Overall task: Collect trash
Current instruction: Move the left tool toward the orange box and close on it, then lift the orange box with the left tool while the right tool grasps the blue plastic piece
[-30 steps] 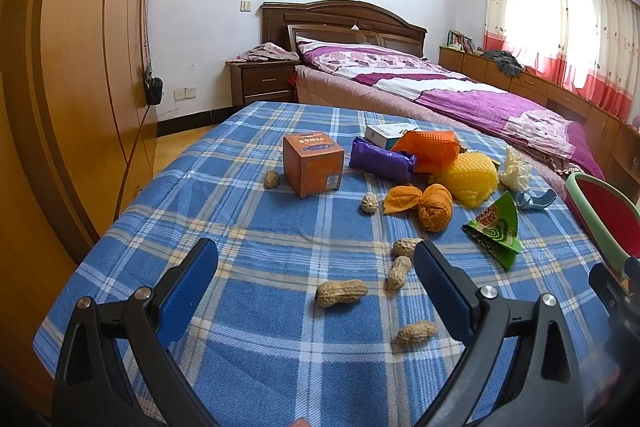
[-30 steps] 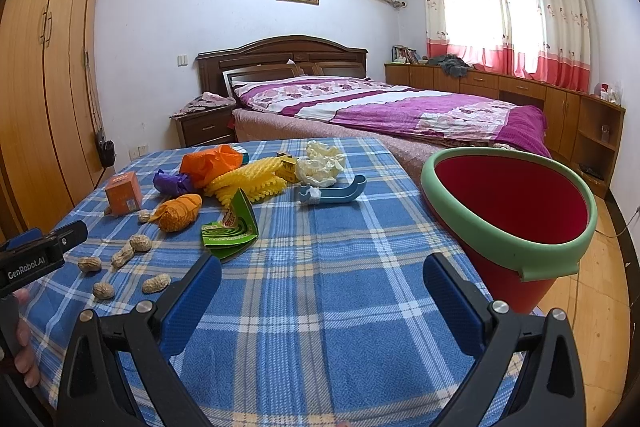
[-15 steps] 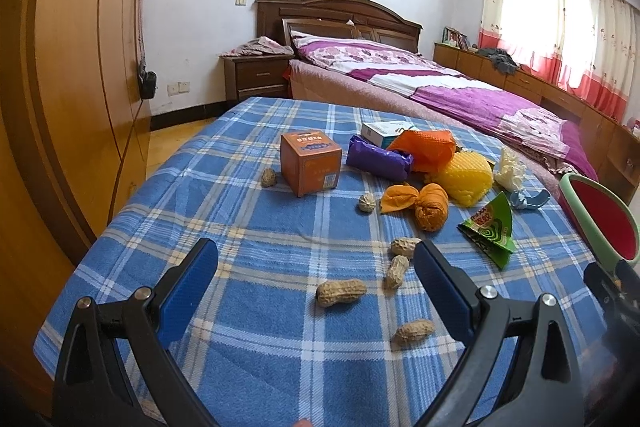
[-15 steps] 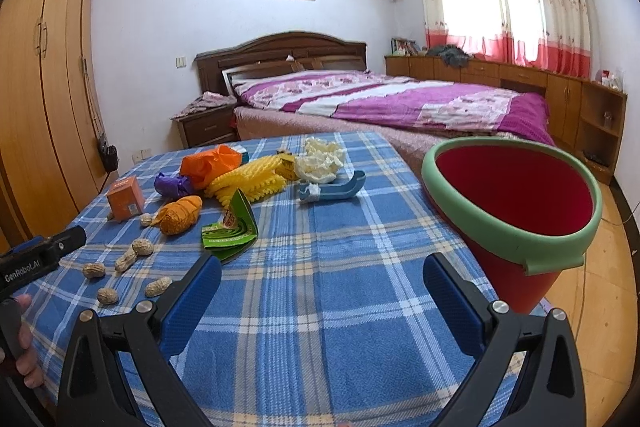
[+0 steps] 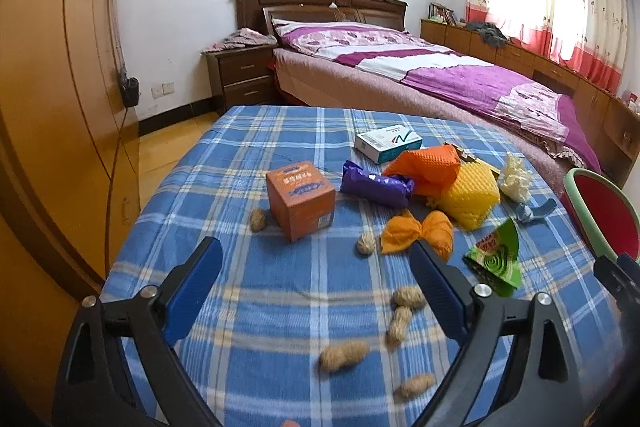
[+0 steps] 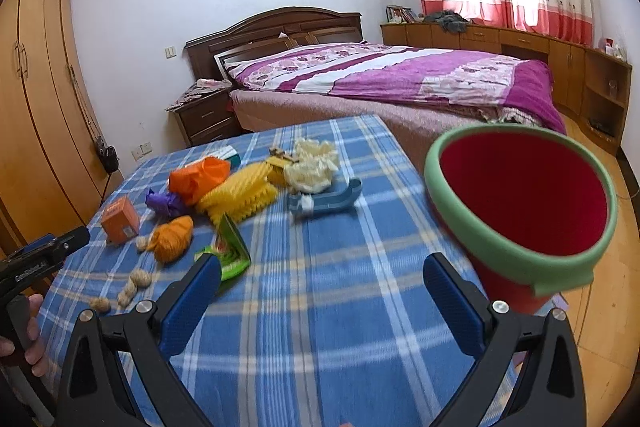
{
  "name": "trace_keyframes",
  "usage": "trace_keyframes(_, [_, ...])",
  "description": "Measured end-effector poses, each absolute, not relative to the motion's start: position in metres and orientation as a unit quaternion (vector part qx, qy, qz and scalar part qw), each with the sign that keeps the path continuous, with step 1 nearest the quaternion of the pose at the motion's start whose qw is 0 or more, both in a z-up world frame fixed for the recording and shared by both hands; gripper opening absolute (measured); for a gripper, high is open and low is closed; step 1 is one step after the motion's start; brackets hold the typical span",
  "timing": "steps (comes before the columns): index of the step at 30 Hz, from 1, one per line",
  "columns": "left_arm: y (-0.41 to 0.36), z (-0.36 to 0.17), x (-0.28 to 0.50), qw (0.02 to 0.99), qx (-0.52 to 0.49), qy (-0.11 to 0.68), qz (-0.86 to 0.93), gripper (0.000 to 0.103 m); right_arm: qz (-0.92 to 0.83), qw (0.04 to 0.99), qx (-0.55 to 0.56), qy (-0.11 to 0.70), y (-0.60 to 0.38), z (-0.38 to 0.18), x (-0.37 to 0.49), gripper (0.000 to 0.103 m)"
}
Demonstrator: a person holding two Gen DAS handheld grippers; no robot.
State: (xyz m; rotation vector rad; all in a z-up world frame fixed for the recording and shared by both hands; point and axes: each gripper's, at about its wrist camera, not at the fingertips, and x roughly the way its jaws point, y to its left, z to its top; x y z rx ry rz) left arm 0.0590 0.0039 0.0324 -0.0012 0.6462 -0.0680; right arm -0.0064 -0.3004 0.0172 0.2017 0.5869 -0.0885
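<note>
Trash lies on a blue plaid table: an orange box, a purple wrapper, orange netting, a yellow foam piece, an orange twist, a green packet, a white box and several peanuts. A red bin with a green rim stands at the table's right side. My left gripper is open above the peanuts. My right gripper is open over bare cloth, left of the bin.
A crumpled white tissue and a blue plastic piece lie at the far right of the pile. A bed, a nightstand and a wardrobe surround the table.
Both grippers have moved forward and tilted down toward the table; the trash pile and the bin appear nearer. Both stay open and empty.
</note>
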Motion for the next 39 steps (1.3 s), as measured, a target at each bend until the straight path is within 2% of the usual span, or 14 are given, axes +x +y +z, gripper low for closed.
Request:
trace_keyframes(15, [0.011, 0.018, 0.140, 0.930, -0.016, 0.366, -0.020, 0.091, -0.048, 0.942, 0.108, 0.313, -0.310, 0.024, 0.025, 0.103])
trace_keyframes(22, [0.014, 0.004, 0.160, 0.922, -0.043, 0.385, -0.018, 0.077, -0.062, 0.934, 0.114, 0.333, -0.318, 0.017, 0.047, 0.103])
trace_keyframes(28, [0.018, -0.005, 0.170, 0.914, -0.072, 0.399, -0.028, 0.060, -0.053, 0.921, 0.103, 0.372, -0.321, 0.002, 0.080, 0.103])
trace_keyframes(39, [0.015, -0.004, 0.167, 0.919, -0.069, 0.386, -0.035, 0.060, -0.045, 0.901, 0.045, 0.429, -0.310, -0.021, 0.132, 0.103])
